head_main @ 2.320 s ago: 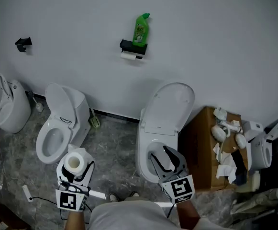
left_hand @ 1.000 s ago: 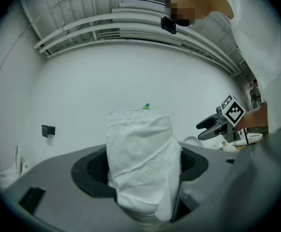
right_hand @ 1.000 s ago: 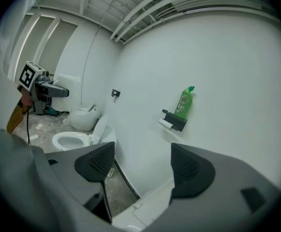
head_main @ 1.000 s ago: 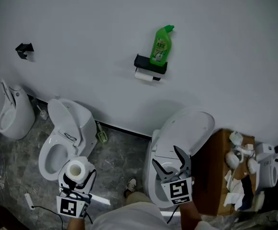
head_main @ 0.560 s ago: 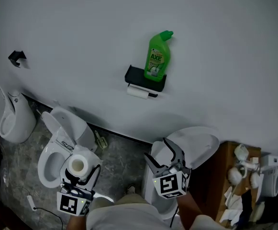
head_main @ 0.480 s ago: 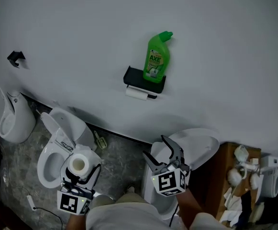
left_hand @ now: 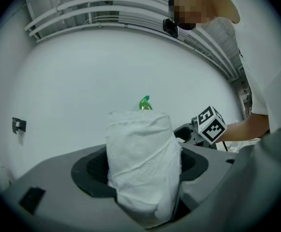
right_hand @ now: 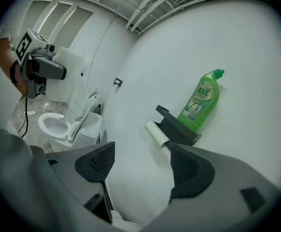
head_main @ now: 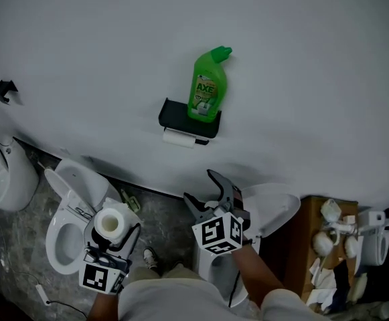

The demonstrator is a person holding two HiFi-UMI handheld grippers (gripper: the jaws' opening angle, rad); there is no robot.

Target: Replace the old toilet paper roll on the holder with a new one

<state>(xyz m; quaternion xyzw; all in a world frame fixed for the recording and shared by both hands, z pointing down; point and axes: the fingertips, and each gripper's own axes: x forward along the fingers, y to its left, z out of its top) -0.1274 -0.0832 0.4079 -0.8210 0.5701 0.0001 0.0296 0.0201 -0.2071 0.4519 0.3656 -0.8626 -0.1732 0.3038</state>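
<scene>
A black wall holder [head_main: 184, 118] carries a thin, nearly used-up paper roll [head_main: 178, 138] under its shelf; the same thin roll [right_hand: 157, 132] shows in the right gripper view, under the holder [right_hand: 177, 128]. My left gripper [head_main: 112, 235] is shut on a full white toilet paper roll [head_main: 110, 223], held upright low at the left; that roll [left_hand: 142, 163] fills the left gripper view. My right gripper [head_main: 207, 192] is open and empty, raised below the holder and a little to its right, apart from the old roll.
A green cleaner bottle [head_main: 206, 85] stands on the holder's shelf. White toilets [head_main: 63, 216] stand along the wall, one more [head_main: 261, 212] below my right gripper. A cardboard box [head_main: 318, 246] with white fittings sits at the right. A small black hook [head_main: 5, 90] is on the wall at the left.
My right gripper has risen and moved left toward the holder. The view has shifted so the holder and bottle sit lower and nearer. The left gripper keeps its hold on the new roll.
</scene>
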